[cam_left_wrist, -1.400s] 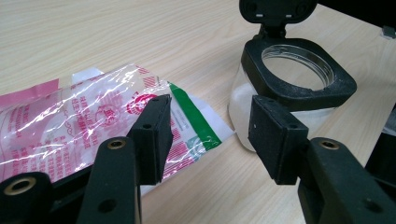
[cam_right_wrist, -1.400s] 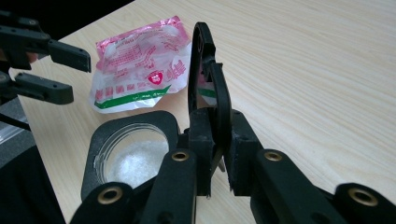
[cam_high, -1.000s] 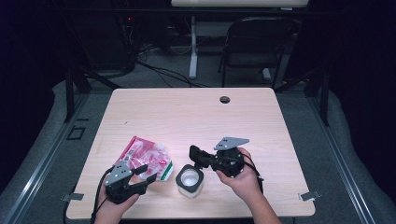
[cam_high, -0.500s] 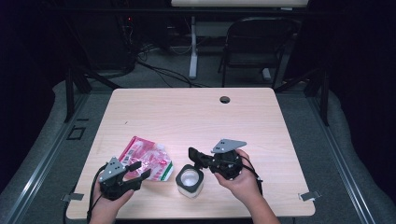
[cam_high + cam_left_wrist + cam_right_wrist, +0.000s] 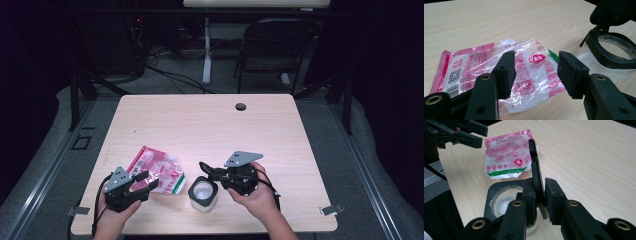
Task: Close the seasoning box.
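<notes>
Meanwhile: left tool (image 5: pixel 141 181) drawn back toward desk (image 5: pixel 210 125) near edge since a second ago, jaws apart, empty, aimed at pink snack bag (image 5: pixel 156 169). Right tool (image 5: pixel 539 192) clamped on hinged black lid (image 5: pixel 535 170) of clear jar (image 5: pixel 202 194), lid upright. Judgement: jar open, bag pickup next.

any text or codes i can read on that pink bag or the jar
pink bag: white label with Chinese-looking print, too blurred to read.
pink bag: a QR code and a barcode on that label; no digits legible.
pink bag: red round logo, its characters too small to read.
jar: no text visible.
</notes>
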The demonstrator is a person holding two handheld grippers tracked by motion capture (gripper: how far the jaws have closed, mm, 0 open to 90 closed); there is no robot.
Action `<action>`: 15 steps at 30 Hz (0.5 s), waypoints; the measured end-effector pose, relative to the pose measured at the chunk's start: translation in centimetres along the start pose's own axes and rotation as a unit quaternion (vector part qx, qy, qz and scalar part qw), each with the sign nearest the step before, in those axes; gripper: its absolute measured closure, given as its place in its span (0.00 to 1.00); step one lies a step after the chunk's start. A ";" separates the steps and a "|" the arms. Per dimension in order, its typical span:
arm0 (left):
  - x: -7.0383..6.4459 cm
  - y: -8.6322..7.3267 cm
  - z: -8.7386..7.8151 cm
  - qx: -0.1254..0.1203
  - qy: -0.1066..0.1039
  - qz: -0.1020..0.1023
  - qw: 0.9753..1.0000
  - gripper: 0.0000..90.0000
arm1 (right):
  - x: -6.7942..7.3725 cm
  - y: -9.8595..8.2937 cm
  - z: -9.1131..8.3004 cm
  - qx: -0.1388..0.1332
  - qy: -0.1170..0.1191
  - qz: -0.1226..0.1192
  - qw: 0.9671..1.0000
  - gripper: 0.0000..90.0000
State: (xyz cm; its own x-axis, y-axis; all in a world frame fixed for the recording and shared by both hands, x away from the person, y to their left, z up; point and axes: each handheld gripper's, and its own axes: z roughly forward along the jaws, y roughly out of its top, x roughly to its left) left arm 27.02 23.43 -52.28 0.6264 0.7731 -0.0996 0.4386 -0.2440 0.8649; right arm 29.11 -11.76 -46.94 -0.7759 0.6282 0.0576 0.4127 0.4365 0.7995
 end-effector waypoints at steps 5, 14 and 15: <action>0.1 0.0 0.2 -0.005 -0.001 -0.004 1.000 0.54 | 0.3 0.0 0.0 -0.002 0.007 -0.001 1.000 0.83; 0.3 0.1 0.3 0.000 0.000 -0.001 1.000 0.54 | 0.7 -0.1 0.0 -0.007 0.013 -0.001 1.000 0.79; 0.3 0.0 0.3 -0.002 -0.001 -0.002 1.000 0.54 | 0.7 -0.1 0.0 -0.005 0.011 -0.003 1.000 0.79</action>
State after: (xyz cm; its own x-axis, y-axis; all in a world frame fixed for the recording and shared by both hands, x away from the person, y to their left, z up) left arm 27.43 23.45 -52.43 0.6259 0.7730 -0.1032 0.4383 -0.2393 0.8664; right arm 28.52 -11.34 -47.00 -0.7887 0.6112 0.0660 0.4030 0.4329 0.8063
